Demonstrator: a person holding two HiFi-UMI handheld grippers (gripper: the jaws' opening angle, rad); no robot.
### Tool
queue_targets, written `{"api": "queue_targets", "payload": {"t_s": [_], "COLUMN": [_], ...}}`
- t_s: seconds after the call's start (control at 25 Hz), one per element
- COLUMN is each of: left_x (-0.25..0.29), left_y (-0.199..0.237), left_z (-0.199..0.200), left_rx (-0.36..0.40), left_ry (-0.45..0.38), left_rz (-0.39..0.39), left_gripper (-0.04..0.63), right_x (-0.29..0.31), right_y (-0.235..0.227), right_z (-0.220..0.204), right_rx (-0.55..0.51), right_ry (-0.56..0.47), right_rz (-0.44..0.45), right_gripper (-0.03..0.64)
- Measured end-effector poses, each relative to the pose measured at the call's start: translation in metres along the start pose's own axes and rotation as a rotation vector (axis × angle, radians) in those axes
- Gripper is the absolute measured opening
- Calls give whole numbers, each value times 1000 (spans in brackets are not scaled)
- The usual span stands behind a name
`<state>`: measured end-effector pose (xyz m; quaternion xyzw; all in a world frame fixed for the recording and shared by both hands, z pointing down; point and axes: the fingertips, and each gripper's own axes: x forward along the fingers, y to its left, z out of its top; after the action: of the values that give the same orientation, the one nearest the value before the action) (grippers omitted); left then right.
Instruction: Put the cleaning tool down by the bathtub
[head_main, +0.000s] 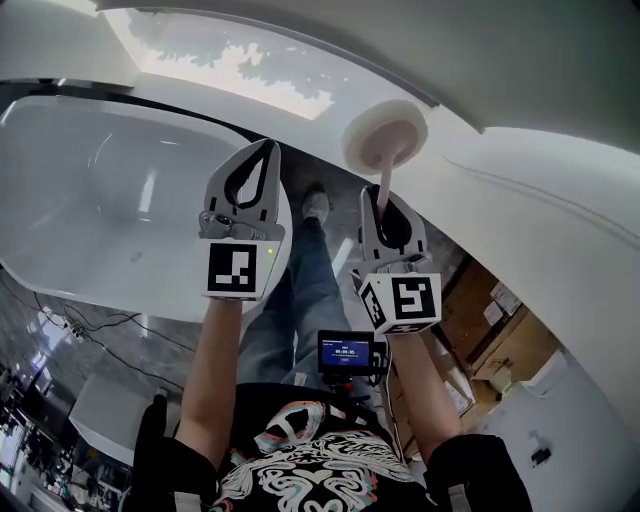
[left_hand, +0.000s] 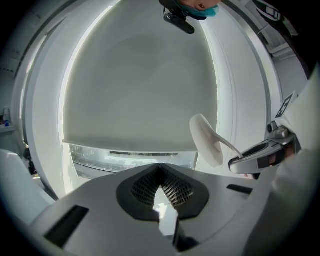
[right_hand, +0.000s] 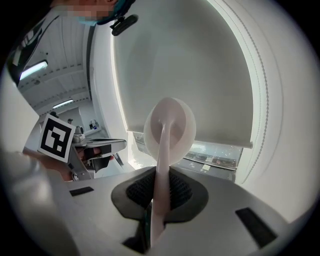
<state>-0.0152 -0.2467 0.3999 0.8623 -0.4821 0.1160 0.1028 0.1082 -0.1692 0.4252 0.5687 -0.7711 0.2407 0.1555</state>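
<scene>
Right gripper (right_hand: 159, 176) on pale, round-headed cleaning tool (right_hand: 170, 126)

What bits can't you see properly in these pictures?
- Bottom end of the tool handle: in the head view and the right gripper view it is hidden inside the right hand-held gripper.
- Bathtub: in the head view it is cut off by the left edge, and the left hand-held gripper covers part of its rim.
- Screen: in the head view its writing is too small to read.
</scene>
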Motion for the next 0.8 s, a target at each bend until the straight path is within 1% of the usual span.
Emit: {"api": "queue_targets", "payload": {"t_s": [0.12, 0.32, 0.56, 0.72, 0.8], "left_x": [12, 27, 48, 61, 66], "left_y": [1, -1, -5, -10, -13], "left_z": [-16, -43, -78, -104, -115], "left_rx": [5, -2, -27, -7, -20], "left_ry": [8, 28, 46, 77, 87], "left_rz": [0, -4, 1, -6, -4], "left_gripper": [9, 9, 9, 9, 9], "right_x": [15, 38, 65, 82, 90], "right_y": [-4, -9, -21, -34, -42], "right_z": [-14, -34, -65, -85, -94], "right_rx": [0, -33, -30, -13, -8], "right_ry": [14, 20, 41, 57, 62], "right_rz": [12, 19, 23, 12, 2], "right_gripper": [54, 54, 52, 52, 54]}}
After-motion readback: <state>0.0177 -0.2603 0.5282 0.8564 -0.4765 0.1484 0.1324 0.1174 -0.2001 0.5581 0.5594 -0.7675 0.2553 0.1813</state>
